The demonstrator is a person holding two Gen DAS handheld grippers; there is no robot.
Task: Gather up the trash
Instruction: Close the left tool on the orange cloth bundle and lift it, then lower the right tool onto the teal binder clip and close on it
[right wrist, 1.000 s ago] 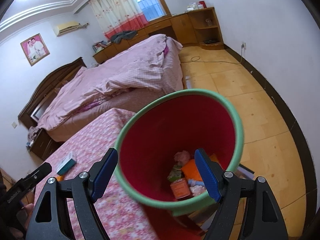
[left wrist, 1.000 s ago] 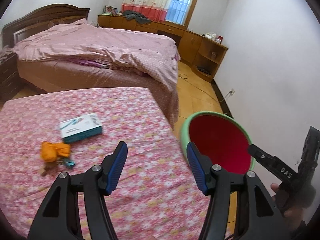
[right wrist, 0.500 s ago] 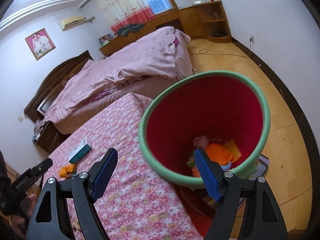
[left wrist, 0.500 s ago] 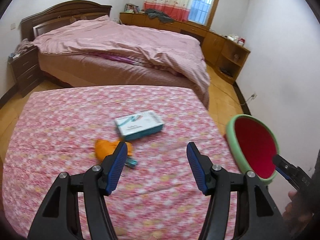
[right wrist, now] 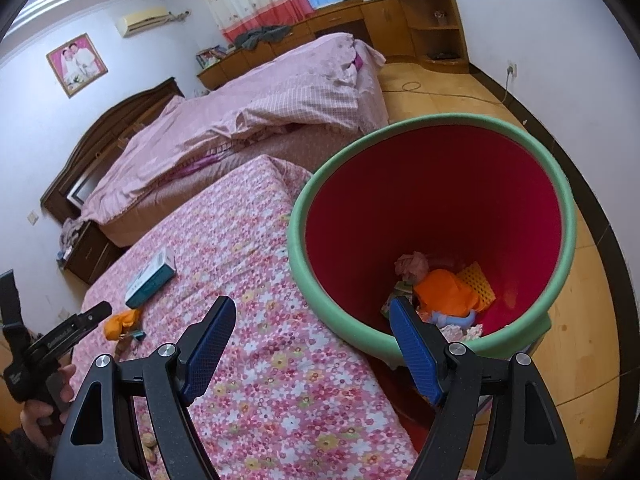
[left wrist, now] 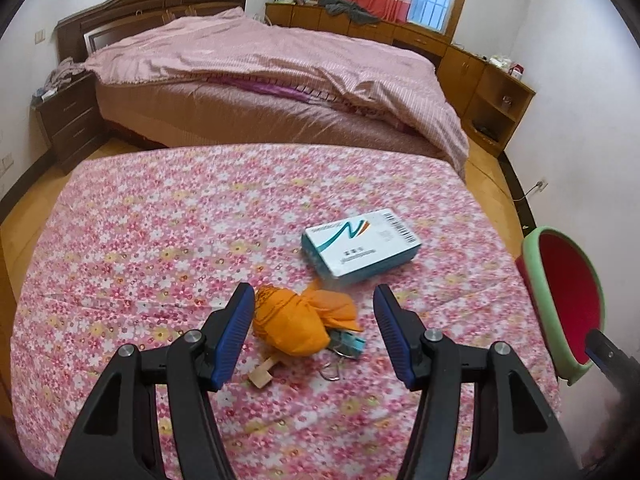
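A knotted orange bag [left wrist: 298, 326] lies on the pink flowered cloth [left wrist: 168, 240], with a teal clip [left wrist: 349, 342], a wire ring and a small wooden piece beside it. My left gripper [left wrist: 314, 330] is open above it, the bag showing between its blue pads without touching them. A white and teal box [left wrist: 360, 245] lies just beyond. The red bin with a green rim [right wrist: 432, 236] stands at the cloth's right edge and holds several scraps. My right gripper [right wrist: 310, 346] is open and empty near the bin's rim.
A large bed with a pink cover [left wrist: 280, 64] stands behind the flowered surface. A dark nightstand [left wrist: 68, 120] is at the left, wooden cabinets [left wrist: 488, 92] along the back right wall. A cable [right wrist: 440, 92] runs over the wooden floor to a wall socket.
My left gripper swung left from the bin toward the orange bag and came lower, so the bag now sits between its pads. The right gripper drifted left, the bin sliding right in its view.
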